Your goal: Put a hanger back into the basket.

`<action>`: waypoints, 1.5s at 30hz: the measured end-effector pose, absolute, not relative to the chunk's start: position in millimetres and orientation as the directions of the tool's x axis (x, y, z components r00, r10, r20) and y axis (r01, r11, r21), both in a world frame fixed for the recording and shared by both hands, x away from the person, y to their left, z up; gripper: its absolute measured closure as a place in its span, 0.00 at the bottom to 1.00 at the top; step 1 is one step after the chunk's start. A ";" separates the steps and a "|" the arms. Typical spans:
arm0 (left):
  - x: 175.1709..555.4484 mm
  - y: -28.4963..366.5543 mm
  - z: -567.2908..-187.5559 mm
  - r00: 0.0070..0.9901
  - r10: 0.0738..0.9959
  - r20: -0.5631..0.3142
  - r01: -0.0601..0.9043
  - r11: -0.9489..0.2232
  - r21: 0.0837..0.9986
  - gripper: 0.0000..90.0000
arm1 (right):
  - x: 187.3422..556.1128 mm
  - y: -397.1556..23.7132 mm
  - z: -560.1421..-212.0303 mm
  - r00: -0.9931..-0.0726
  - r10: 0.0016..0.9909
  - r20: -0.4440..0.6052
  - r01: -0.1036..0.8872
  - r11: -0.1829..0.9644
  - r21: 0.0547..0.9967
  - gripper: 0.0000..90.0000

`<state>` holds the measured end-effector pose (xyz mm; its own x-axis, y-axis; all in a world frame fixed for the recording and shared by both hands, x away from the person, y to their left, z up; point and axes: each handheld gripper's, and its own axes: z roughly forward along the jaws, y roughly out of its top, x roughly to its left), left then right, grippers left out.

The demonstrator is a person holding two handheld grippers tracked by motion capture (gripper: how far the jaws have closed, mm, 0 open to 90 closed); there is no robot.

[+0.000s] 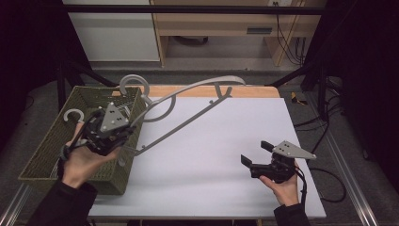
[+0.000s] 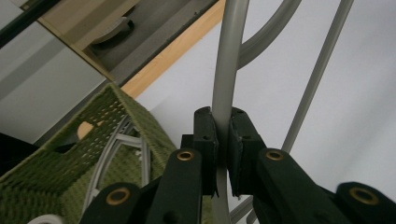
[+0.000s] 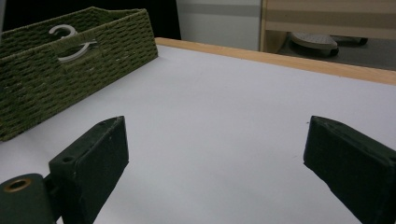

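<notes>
While my left gripper (image 1: 123,134) hangs over the table's left edge, beside the green woven basket (image 1: 56,155), its jaws are clamped on the grey rod of a clothes hanger (image 1: 188,117). From the left gripper view the pads (image 2: 206,140) press the rod from both sides, and the rod runs off the top and bottom of that view, so I cannot follow its full length there. From the high view the hanger slants from my gripper up toward the table's far edge, its hook (image 1: 131,84) curling above the basket's far right corner; my hand and gripper body hide the spot where the jaws meet it. More grey hangers (image 3: 70,44) lie in the basket, mostly hidden by its wall; I cannot count them. My right gripper (image 1: 256,155) sits near the table's near right corner, jaws spread wide over bare white surface, grasping nothing.
</notes>
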<state>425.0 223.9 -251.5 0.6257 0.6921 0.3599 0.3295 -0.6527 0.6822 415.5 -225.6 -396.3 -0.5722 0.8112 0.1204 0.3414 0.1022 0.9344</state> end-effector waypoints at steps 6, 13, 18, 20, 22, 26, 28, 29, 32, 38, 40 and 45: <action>428.0 249.9 -236.6 0.594 0.718 0.364 0.353 -0.639 0.684 0.92 | 414.2 -229.9 -395.7 -0.552 0.824 0.123 0.345 0.091 0.934 0.07; 436.6 285.1 -233.5 0.546 0.743 0.387 0.397 -0.636 0.662 0.92 | 414.7 -229.8 -396.2 -0.549 0.827 0.120 0.344 0.093 0.934 0.06; 442.9 313.0 -238.1 0.517 0.772 0.369 0.435 -0.609 0.664 0.92 | 414.8 -229.7 -396.2 -0.550 0.827 0.120 0.345 0.095 0.934 0.06; 444.6 323.6 -241.7 0.504 0.783 0.365 0.452 -0.599 0.661 0.92 | 414.9 -229.9 -396.2 -0.552 0.826 0.119 0.348 0.098 0.933 0.06; 446.7 333.9 -245.9 0.486 0.795 0.362 0.479 -0.589 0.651 0.92 | 415.1 -229.4 -396.5 -0.549 0.827 0.123 0.350 0.094 0.932 0.06; 451.6 351.9 -256.6 0.458 0.813 0.359 0.513 -0.571 0.641 0.92 | 415.4 -229.2 -396.5 -0.551 0.825 0.121 0.349 0.096 0.932 0.06; 453.7 359.9 -261.5 0.447 0.822 0.354 0.532 -0.562 0.633 0.92 | 415.4 -229.0 -396.2 -0.550 0.825 0.130 0.351 0.087 0.932 0.06; 454.6 363.6 -263.9 0.443 0.825 0.352 0.541 -0.559 0.628 0.92 | 415.2 -229.6 -396.1 -0.549 0.826 0.128 0.355 0.091 0.931 0.06; 456.0 372.3 -270.5 0.431 0.830 0.353 0.562 -0.553 0.615 0.92 | 415.2 -229.9 -396.0 -0.550 0.825 0.130 0.354 0.090 0.931 0.06; 457.5 386.1 -281.0 0.413 0.839 0.355 0.596 -0.544 0.591 0.92 | 415.8 -228.6 -397.0 -0.551 0.825 0.124 0.354 0.097 0.930 0.06; 458.4 390.3 -284.2 0.401 0.843 0.359 0.607 -0.538 0.585 0.92 | 415.9 -228.0 -397.2 -0.549 0.826 0.125 0.355 0.095 0.930 0.06; 460.5 401.5 -294.9 0.377 0.852 0.364 0.640 -0.523 0.563 0.92 | 415.9 -228.1 -397.2 -0.549 0.827 0.124 0.355 0.096 0.930 0.05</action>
<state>460.5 401.5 -294.9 0.3767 0.8518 0.3641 0.6399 -0.5235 0.5625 415.9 -228.1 -397.2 -0.5491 0.8265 0.1240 0.3547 0.0961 0.9300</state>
